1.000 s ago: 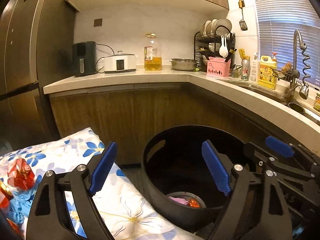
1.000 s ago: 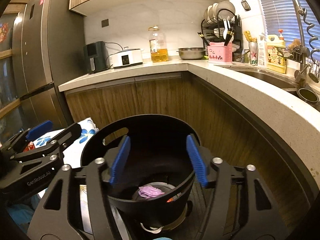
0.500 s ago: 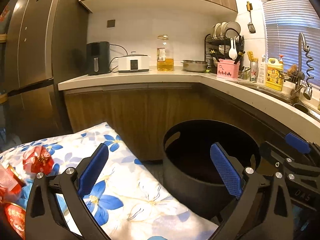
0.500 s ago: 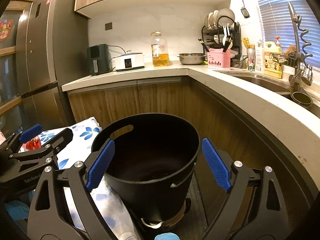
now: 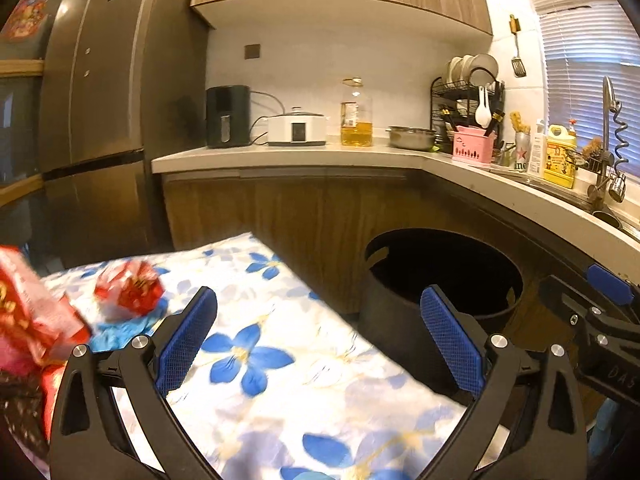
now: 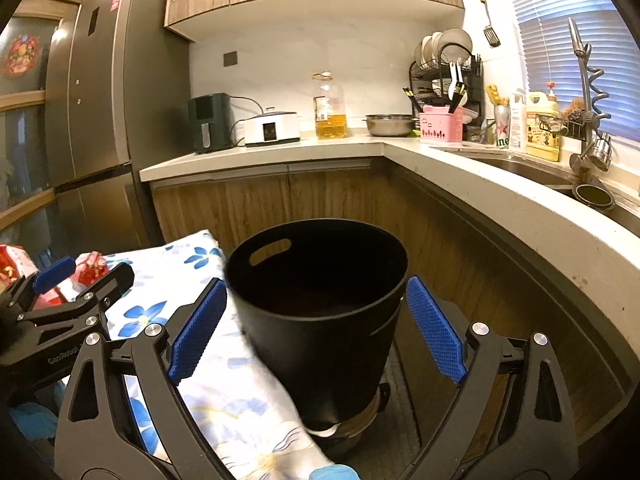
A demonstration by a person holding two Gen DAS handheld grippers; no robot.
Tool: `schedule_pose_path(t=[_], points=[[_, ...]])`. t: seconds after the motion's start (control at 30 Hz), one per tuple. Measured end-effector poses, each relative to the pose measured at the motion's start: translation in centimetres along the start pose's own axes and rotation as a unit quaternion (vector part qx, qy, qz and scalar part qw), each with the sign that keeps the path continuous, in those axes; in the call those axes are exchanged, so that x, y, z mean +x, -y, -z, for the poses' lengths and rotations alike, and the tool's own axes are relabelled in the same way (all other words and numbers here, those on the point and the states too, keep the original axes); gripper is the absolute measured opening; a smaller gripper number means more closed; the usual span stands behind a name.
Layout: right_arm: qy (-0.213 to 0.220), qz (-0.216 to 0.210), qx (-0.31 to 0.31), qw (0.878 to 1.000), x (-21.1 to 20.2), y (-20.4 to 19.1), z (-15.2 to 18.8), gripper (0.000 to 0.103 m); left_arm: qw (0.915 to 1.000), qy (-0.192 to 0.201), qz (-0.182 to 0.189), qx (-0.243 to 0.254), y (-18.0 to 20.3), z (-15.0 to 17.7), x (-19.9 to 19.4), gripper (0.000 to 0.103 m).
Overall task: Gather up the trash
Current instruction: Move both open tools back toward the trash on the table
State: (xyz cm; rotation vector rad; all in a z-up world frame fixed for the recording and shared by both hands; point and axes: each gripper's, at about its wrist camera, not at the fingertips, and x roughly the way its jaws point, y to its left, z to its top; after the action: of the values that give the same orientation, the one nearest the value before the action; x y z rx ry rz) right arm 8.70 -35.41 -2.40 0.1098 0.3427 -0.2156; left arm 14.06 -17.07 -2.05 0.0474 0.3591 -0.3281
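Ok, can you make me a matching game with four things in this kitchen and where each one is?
Things:
1. crumpled red wrapper
2. round black plastic bin
3. pink plastic cutlery holder
4. clear bottle of yellow oil

Places:
A. on the floor by the wooden cabinets
B. on the counter, between the white cooker and the steel bowl
C. on the blue-flowered cloth
D. on the counter, in front of the dish rack

Pairs: 1-C, 2-A, 3-D, 4-B
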Motion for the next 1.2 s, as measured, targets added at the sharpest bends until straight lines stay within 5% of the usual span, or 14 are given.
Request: schedule_pose_path(t=[0.67, 1.2], points=[[-0.004, -0.045, -0.013, 0.999, -3.4, -6.2, 2.6, 0.090, 0.9943, -0.016, -0.096, -0.043, -6.3, 3.6, -6.5, 0.097], [-0.022, -0.121, -0.047, 0.991, -3.9, -14.1, 5.0, 0.090, 0.9750, -0.003, -0.209, -0.074, -13.0, 6.8, -12.7, 0.097]])
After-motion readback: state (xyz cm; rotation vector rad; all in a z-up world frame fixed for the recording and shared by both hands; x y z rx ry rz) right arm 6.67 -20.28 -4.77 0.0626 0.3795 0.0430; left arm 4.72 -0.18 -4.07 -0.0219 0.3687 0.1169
